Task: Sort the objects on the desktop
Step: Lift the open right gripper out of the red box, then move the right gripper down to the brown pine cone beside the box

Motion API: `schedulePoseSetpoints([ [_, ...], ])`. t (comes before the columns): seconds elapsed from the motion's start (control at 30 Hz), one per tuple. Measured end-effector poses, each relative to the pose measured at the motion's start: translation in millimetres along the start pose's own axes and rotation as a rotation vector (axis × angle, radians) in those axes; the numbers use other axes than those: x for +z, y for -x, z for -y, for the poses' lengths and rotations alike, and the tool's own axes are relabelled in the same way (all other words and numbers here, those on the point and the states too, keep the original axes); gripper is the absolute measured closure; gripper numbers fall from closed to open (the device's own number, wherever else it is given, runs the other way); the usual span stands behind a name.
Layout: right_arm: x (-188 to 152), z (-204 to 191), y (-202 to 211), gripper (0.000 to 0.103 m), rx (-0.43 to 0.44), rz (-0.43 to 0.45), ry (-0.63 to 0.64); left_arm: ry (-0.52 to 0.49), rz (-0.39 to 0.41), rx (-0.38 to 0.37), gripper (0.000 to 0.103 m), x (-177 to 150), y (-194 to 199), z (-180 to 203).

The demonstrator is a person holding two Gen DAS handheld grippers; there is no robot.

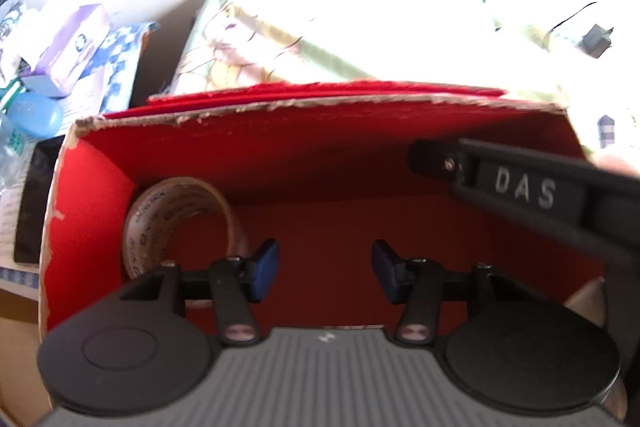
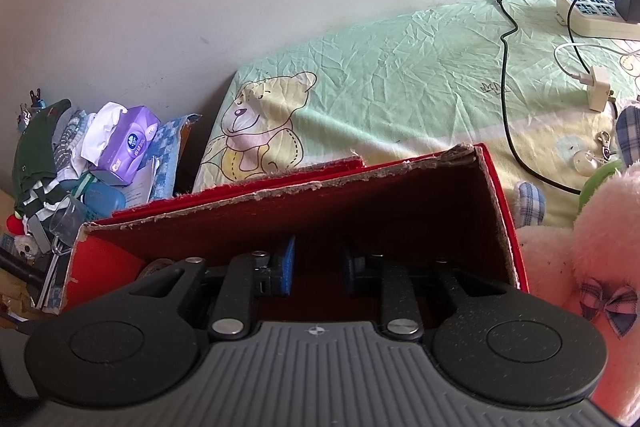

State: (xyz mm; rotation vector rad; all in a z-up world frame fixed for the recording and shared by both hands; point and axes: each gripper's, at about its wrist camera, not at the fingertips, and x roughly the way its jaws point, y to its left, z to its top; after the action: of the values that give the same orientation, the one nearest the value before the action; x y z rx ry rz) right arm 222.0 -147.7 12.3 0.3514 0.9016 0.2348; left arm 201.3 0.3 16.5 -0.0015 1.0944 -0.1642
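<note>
A red cardboard box (image 1: 100, 187) with torn rims stands open below both grippers. Inside it, in the left corner, a roll of clear tape (image 1: 180, 211) stands on edge. My left gripper (image 1: 326, 271) hangs over the box floor, open, with nothing between its blue pads (image 1: 266, 269); the tape is just beyond the left pad. A black finger of my right gripper (image 1: 520, 187) reaches in from the upper right. In the right wrist view my right gripper (image 2: 317, 267) is inside the red box (image 2: 500, 207), its pads apart over a dark gap with nothing seen between them.
The box sits on a green bear-print sheet (image 2: 400, 67). A purple tissue pack (image 2: 128, 143) and a clutter pile lie left. A pink plush toy (image 2: 580, 267) sits right. A power strip (image 2: 592, 15), a white charger (image 2: 598, 87) and a black cable (image 2: 508, 107) lie farther back.
</note>
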Motion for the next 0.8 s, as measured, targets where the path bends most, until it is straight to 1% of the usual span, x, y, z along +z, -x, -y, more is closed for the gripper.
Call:
schedulePoseSetpoints([
  [0.1, 0, -1, 15, 0.076, 0.016, 0.040, -0.012, 0.002, 0.038, -0.031, 0.051, -6, 19, -3],
  [0.23, -4, -2, 36, 0.075, 0.086, 0.055, -0.026, 0.007, 0.104, -0.057, 0.051, -17, 52, -3],
  [0.37, -16, -8, 64, 0.075, 0.119, 0.109, 0.008, -0.008, 0.178, -0.054, 0.051, -28, 84, -7],
  [0.53, -28, -8, 106, 0.075, 0.161, 0.193, 0.058, -0.019, 0.249, -0.066, 0.051, -54, 125, -16],
  [0.67, -43, 0, 133, 0.074, 0.226, 0.206, 0.055, -0.017, 0.265, -0.057, 0.051, -80, 143, -31],
  [0.73, -54, 2, 143, 0.074, 0.255, 0.204, 0.061, -0.005, 0.260, -0.060, 0.051, -94, 147, -42],
  [0.8, -66, 2, 149, 0.074, 0.265, 0.202, 0.076, 0.012, 0.247, -0.063, 0.051, -107, 149, -50],
])
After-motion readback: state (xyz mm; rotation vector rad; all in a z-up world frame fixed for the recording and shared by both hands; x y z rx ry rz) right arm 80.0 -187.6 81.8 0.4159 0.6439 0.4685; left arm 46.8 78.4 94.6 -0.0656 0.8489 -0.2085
